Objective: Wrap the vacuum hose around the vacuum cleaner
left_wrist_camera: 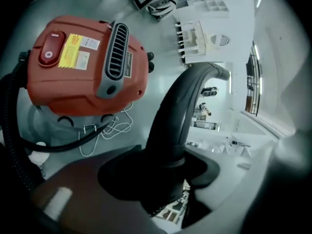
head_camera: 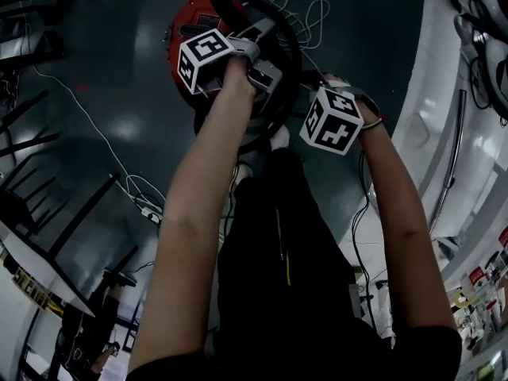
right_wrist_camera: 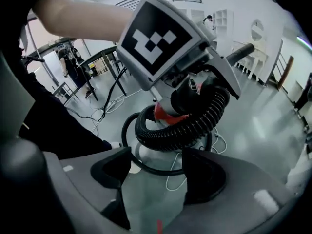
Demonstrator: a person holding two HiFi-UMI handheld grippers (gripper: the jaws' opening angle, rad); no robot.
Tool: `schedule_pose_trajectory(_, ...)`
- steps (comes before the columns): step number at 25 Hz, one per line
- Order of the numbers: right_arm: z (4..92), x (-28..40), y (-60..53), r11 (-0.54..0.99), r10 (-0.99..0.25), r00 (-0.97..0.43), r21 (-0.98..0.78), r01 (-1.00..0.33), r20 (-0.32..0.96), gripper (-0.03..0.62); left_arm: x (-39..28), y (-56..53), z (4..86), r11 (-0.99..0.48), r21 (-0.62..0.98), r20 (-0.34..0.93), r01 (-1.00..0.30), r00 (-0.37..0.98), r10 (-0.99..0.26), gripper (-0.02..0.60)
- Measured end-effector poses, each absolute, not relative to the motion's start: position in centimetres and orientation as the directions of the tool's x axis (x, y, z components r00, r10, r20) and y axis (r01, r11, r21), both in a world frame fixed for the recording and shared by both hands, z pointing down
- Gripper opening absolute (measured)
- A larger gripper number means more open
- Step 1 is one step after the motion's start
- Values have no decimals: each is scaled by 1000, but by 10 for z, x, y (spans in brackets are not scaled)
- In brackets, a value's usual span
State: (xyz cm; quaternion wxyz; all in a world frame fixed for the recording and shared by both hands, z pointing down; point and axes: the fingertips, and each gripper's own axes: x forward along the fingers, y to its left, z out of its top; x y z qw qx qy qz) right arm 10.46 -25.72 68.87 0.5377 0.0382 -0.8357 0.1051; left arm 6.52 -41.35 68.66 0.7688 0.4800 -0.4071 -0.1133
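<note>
Vacuum cleaner (left_wrist_camera: 83, 67): red-orange body standing on the glossy grey floor (left_wrist_camera: 161, 48); rocker switch, yellow label and grey vent grille face up.
Hose (right_wrist_camera: 195, 126): black and ribbed, curled in a loop close round the vacuum cleaner, arching across the front of its red body in the right gripper view.
Hose end (left_wrist_camera: 178, 116): smooth, rigid black tube. Long axis runs away from the left claw and up beside the vacuum cleaner, with the far tip bent over to the right in the left gripper view.
Left gripper (left_wrist_camera: 168, 168): above the vacuum cleaner in the head view, jaws at a middling gap, clamped on the base of the hose end.
Right gripper (right_wrist_camera: 158, 172): just beside the vacuum cleaner, aimed steeply down at the loop. Jaws parted, nothing between the pads, clear of the hose.
White cable (left_wrist_camera: 114, 128): loose tangle on the floor at the vacuum cleaner's base.
</note>
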Motion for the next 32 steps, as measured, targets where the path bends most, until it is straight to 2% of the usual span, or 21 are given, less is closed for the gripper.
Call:
schedule_pose_trajectory(10, 684, 75, -302, 936, 14, -492, -184, -299, 871, 322, 27, -426, 685, 503, 838, 522, -213, 583, -622, 230)
schedule_pose_trajectory(19, 687, 11, -333, 914, 39, -468, -220, -339, 883, 321, -29, -450, 683, 525, 844, 475, -106, 601, -642, 230)
schedule_pose_trajectory(23, 684, 8, -333, 838, 44, -511, -310, -448, 858, 297, -31, -448, 682, 536, 842, 460, -59, 597, -657, 230)
schedule_pose_trajectory(26, 684, 8, -339, 758, -27, -532, -330, -563, 846, 285, -30, -449, 683, 539, 842, 446, -15, 584, -679, 230)
schedule_pose_trajectory(27, 687, 9, -343, 741, -66, -510, -300, -600, 858, 250, -31, -450, 684, 538, 843, 437, 2, 580, -687, 230)
schedule_pose_trajectory(32, 702, 17, -355, 717, -206, -400, -140, -682, 893, 233, -31, -456, 692, 492, 870, 387, 23, 587, -711, 230)
